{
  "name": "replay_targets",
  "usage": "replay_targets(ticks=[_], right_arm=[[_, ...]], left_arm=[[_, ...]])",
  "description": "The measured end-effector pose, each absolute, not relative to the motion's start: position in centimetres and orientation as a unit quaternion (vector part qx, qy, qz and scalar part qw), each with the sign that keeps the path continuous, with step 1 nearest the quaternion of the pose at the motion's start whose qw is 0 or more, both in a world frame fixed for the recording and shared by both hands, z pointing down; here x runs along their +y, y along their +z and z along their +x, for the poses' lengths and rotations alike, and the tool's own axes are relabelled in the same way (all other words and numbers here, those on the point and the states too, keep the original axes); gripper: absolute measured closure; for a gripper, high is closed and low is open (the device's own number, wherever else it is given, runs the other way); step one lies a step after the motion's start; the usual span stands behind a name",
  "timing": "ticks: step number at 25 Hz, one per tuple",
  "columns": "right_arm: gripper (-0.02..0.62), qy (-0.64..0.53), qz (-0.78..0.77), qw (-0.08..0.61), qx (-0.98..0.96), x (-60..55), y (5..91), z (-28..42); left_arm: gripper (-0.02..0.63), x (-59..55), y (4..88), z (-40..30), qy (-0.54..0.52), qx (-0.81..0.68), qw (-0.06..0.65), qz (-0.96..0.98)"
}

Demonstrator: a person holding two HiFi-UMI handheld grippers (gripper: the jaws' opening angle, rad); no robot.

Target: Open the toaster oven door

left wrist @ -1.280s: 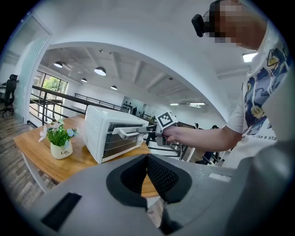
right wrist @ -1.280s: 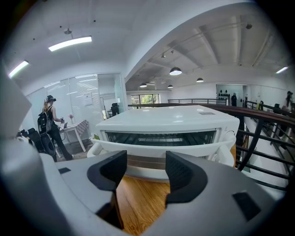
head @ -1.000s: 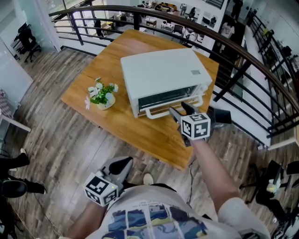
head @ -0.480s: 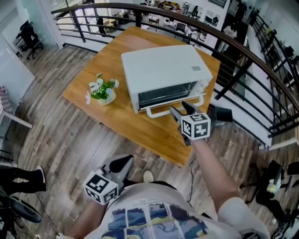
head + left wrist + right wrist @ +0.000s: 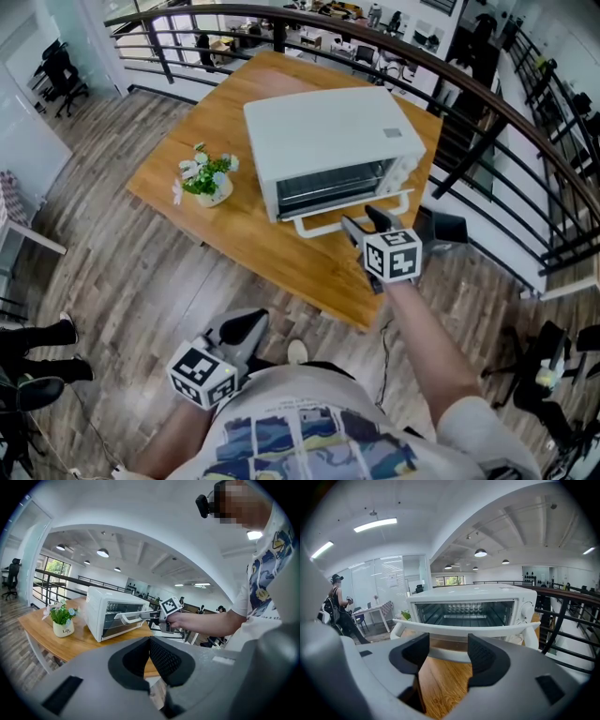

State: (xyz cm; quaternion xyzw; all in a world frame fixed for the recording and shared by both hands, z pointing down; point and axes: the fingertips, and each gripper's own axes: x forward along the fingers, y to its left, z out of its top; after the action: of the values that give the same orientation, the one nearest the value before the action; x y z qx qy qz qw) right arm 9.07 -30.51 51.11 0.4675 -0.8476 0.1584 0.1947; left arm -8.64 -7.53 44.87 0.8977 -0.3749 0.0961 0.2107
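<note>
1. The toaster oven [image 5: 323,141] stands on the wooden surface [image 5: 272,258]. Its glass front faces the person, and its white handle [image 5: 328,221] runs across that front.
2. The right tongs [image 5: 366,221] reach to the oven's front with their jaws wide apart. Their tips are right at the handle, toward the end nearer the oven's knobs [image 5: 528,611].
3. In the right gripper view the handle crosses just beyond the two dark pads [image 5: 410,652]. Nothing is clamped between them, and the wood of the surface shows through the gap.
4. I cannot tell whether the tips touch the handle, nor whether the door has left its frame. A wire rack shows behind the window [image 5: 464,613] above the handle.
5. The left tongs [image 5: 246,330] hang low and well apart from the oven. They are off the surface, close to the person's body and above the plank floor [image 5: 122,272].
6. The left gripper view shows its pads [image 5: 161,658] pressed together with nothing between them.
7. A small pot of flowers [image 5: 208,183] stands on the surface beside the oven. It is on the side away from the knobs and does not touch the oven.
8. A dark railing [image 5: 487,103] curves past behind the oven, beyond the surface's far edge.
</note>
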Motion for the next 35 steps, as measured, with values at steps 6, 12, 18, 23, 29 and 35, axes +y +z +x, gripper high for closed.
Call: replay_targets(ticks=[6, 12, 18, 23, 29, 35], right_arm=[[0.341, 0.159, 0.466, 0.193, -0.848, -29.9, 51.7, 9.3], [0.342, 0.16, 0.466, 0.194, -0.848, -29.2, 52.2, 9.6], [0.344, 0.163, 0.465, 0.197, -0.847, -28.4, 52.9, 9.8], [0.344, 0.163, 0.464, 0.199, -0.848, -27.7, 53.4, 10.2], [0.345, 0.165, 0.464, 0.204, -0.846, -27.1, 54.2, 10.4], [0.345, 0.165, 0.464, 0.204, -0.846, -26.6, 54.9, 10.5]], left_arm=[[0.603, -7.2, 45.0, -8.3, 0.097, -0.374, 0.212, 0.898], [0.603, -7.1, 45.0, -8.1, 0.099, -0.373, 0.206, 0.899], [0.603, -6.8, 44.8, -7.9, 0.102, -0.371, 0.202, 0.901], [0.603, -6.6, 44.6, -7.7, 0.103, -0.371, 0.2, 0.901], [0.603, -6.4, 44.8, -7.9, 0.102, -0.375, 0.205, 0.898], [0.603, -6.4, 44.7, -7.7, 0.104, -0.372, 0.198, 0.901]])
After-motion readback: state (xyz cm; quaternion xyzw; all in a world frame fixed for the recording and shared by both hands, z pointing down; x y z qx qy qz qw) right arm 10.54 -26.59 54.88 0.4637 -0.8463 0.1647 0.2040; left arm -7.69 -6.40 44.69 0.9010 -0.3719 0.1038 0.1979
